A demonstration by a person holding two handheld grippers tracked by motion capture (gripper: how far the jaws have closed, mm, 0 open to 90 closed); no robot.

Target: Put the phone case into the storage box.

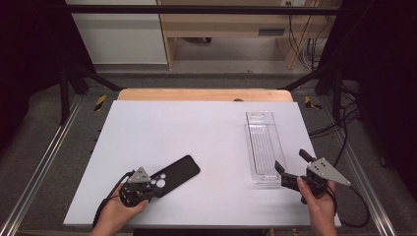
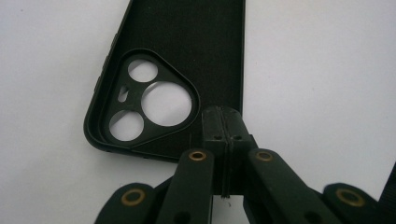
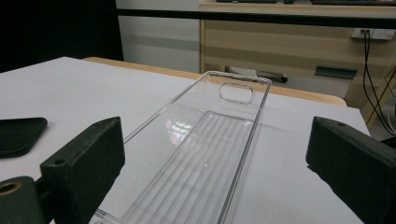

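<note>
A black phone case (image 1: 179, 171) lies flat on the white table (image 1: 196, 128), inner side up, its camera cut-outs toward me. My left gripper (image 1: 156, 185) is at that end of it. In the left gripper view its jaws (image 2: 223, 119) are pressed together over the case's (image 2: 187, 42) near corner, which they hide. I cannot tell if they pinch the rim. A long clear plastic tray (image 1: 264, 142) lies empty at the right. My right gripper (image 1: 291, 160) stands open at its near end, one jaw on either side of the tray (image 3: 187, 154) in the right gripper view.
The table's wooden far edge (image 1: 204, 94) borders dark floor and a metal frame. A wooden cabinet (image 1: 221, 24) stands beyond. Cables (image 1: 344, 147) hang off the right side. Bare white surface lies between the case and the tray.
</note>
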